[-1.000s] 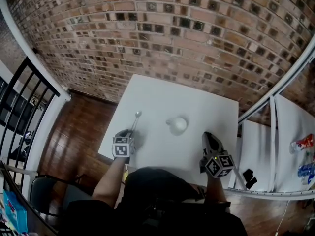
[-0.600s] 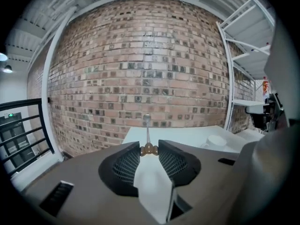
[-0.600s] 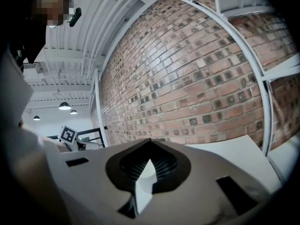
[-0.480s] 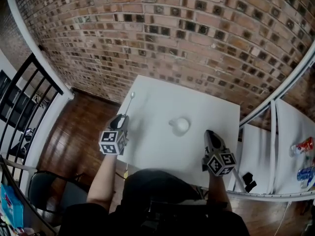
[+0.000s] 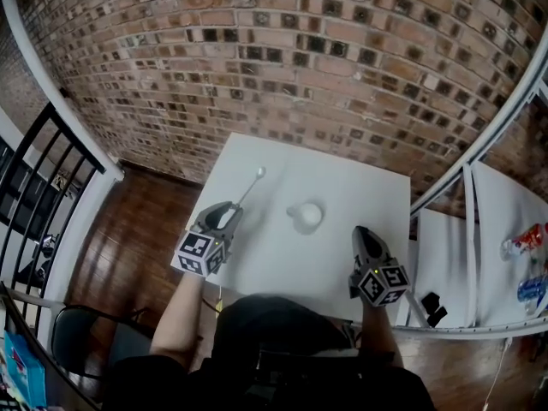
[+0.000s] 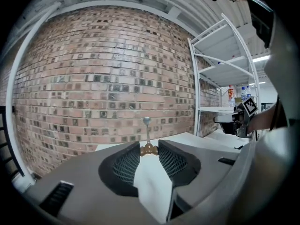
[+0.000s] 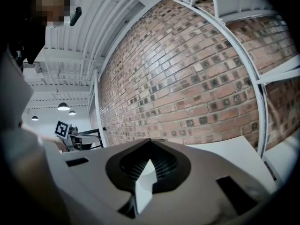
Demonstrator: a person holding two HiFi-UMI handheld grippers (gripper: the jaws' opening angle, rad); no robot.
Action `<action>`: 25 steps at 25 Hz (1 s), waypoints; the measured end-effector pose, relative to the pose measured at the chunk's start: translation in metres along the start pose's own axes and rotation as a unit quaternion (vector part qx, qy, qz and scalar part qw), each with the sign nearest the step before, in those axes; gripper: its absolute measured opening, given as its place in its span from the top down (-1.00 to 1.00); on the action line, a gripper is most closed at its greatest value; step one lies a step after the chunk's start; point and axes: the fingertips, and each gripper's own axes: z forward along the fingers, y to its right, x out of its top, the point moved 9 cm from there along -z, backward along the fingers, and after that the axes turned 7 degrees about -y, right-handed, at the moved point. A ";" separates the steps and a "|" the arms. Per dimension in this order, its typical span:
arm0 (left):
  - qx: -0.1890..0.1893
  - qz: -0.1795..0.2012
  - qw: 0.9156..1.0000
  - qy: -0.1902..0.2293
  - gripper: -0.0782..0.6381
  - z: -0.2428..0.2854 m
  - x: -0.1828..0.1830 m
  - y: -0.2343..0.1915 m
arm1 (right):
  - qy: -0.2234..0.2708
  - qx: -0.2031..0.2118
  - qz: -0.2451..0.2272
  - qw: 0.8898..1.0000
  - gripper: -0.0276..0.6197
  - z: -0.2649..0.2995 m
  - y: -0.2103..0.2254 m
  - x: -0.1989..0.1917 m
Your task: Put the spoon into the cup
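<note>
A white cup (image 5: 306, 216) stands near the middle of the white table (image 5: 342, 187). My left gripper (image 5: 229, 215) is raised over the table's left part and is shut on the brass-coloured end of a metal spoon (image 5: 253, 182). The spoon's bowl points away toward the brick wall, left of the cup. In the left gripper view the spoon (image 6: 147, 134) sticks out from between the left gripper's (image 6: 149, 147) tips. My right gripper (image 5: 361, 234) rests low at the table's right front, shut and with nothing in it. In its own view the right gripper (image 7: 150, 145) faces the wall.
A brick wall (image 5: 282, 50) runs behind the table. White metal shelving (image 5: 471, 195) with bottles (image 5: 524, 248) stands at the right. A black railing (image 5: 43, 174) and a chair (image 5: 77, 336) are at the left, over wood floor.
My left gripper has risen from the table with the spoon in it and now sits closer to the cup. The right gripper has stayed where it was.
</note>
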 end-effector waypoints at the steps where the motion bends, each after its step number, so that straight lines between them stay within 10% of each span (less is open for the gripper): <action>1: -0.010 0.007 1.000 -0.006 0.43 0.003 0.000 0.005 | 0.001 -0.003 0.002 1.000 0.90 -0.003 0.001 -0.001; 14: -0.135 0.095 0.981 -0.100 0.43 0.061 -0.023 0.071 | 0.011 -0.037 0.019 0.999 0.90 -0.031 0.012 -0.010; 25: -0.141 0.100 0.972 -0.161 0.43 0.092 -0.030 0.094 | 0.013 -0.049 0.031 0.998 0.90 -0.048 0.021 -0.018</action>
